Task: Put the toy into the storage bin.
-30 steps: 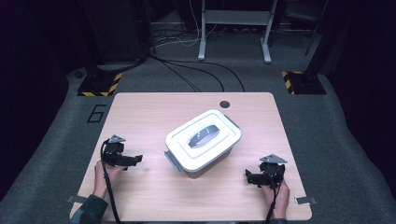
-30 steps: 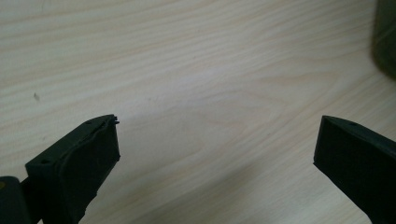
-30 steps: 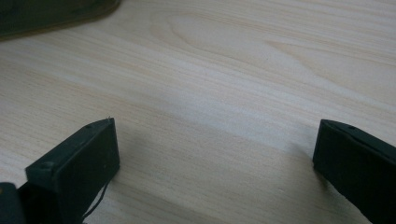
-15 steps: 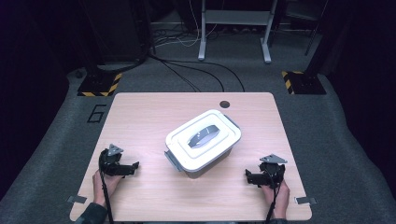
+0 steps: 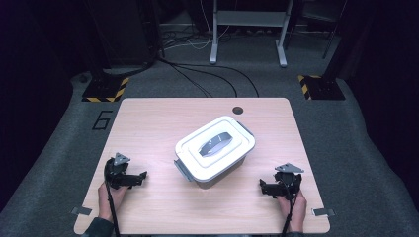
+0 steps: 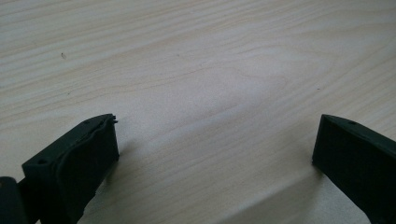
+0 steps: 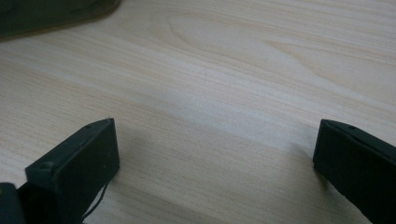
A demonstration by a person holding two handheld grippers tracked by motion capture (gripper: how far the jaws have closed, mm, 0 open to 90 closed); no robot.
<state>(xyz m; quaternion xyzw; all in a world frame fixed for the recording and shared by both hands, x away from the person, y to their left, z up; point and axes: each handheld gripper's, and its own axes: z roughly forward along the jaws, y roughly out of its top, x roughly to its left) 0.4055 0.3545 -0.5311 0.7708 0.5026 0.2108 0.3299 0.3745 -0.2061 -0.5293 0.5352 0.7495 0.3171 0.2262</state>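
A white plastic box (image 5: pixel 213 153) with a closed lid and a dark grey handle on top stands in the middle of the wooden table (image 5: pixel 163 118), turned at an angle. My left gripper (image 5: pixel 142 177) rests low on the table at the front left, a hand's width from the box, jaws pointing toward it. In the left gripper view its two black jaws stand wide apart over bare wood, so the left gripper (image 6: pixel 215 149) is open and empty. My right gripper (image 5: pixel 263 187) lies at the front right, also aimed at the box. The right gripper (image 7: pixel 215 149) is open with nothing between its jaws.
A round dark cable hole (image 5: pixel 238 110) sits near the table's far edge. Beyond the table are a metal stand (image 5: pixel 247 29), floor cables (image 5: pixel 207 74) and yellow-black striped blocks (image 5: pixel 104 91). A dark edge (image 7: pixel 51 14) shows at the top left of the right gripper view.
My left gripper has drawn back toward the table's front edge and slightly left. The right gripper and the box have stayed where they were.
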